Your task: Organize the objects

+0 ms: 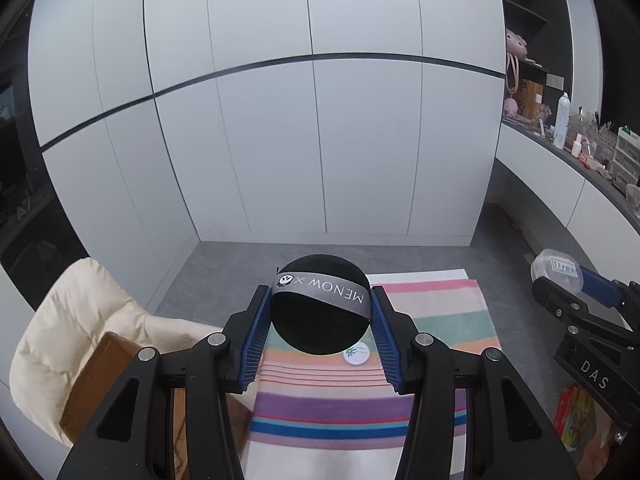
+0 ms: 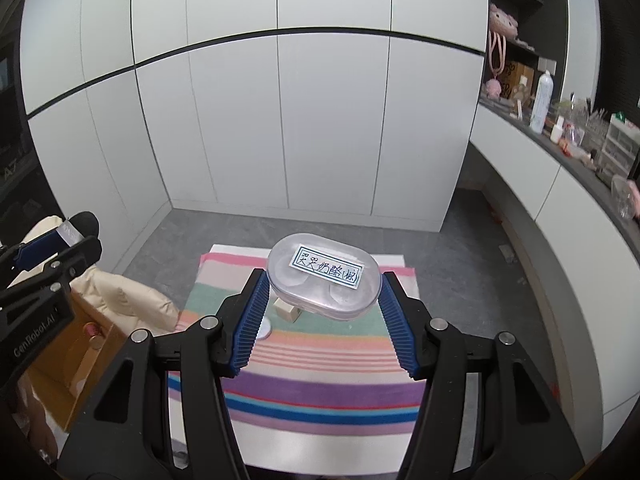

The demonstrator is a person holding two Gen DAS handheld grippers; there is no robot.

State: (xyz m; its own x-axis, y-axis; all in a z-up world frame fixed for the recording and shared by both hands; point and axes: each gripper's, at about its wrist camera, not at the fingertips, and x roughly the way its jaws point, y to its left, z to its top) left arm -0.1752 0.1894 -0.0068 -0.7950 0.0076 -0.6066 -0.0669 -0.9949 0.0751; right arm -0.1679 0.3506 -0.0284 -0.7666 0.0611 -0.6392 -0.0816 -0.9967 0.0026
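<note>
Black linkages and blue ribbed pads fill the bottom of the left wrist view, where the left gripper [image 1: 320,312] is closed on a round black powder puff [image 1: 320,320], one pad on each side. A grey ribbon reading "MENOW X" runs across the puff's face. The puff is held above a striped cloth [image 1: 436,312], and a small round white tin [image 1: 357,353] lies on the cloth just under the puff's lower edge. To the left sit a brown cardboard box [image 1: 96,376] and a cream padded jacket [image 1: 72,320]. At the right edge the other tool shows, carrying a clear case.

Blue pads also frame the right wrist view: the right gripper [image 2: 324,292] is closed on a clear plastic case [image 2: 324,280] with a handwritten label, held above the striped cloth. A small beige cube [image 2: 287,310] rests on the cloth beneath the case. White cabinet doors [image 2: 280,120] stand behind.
</note>
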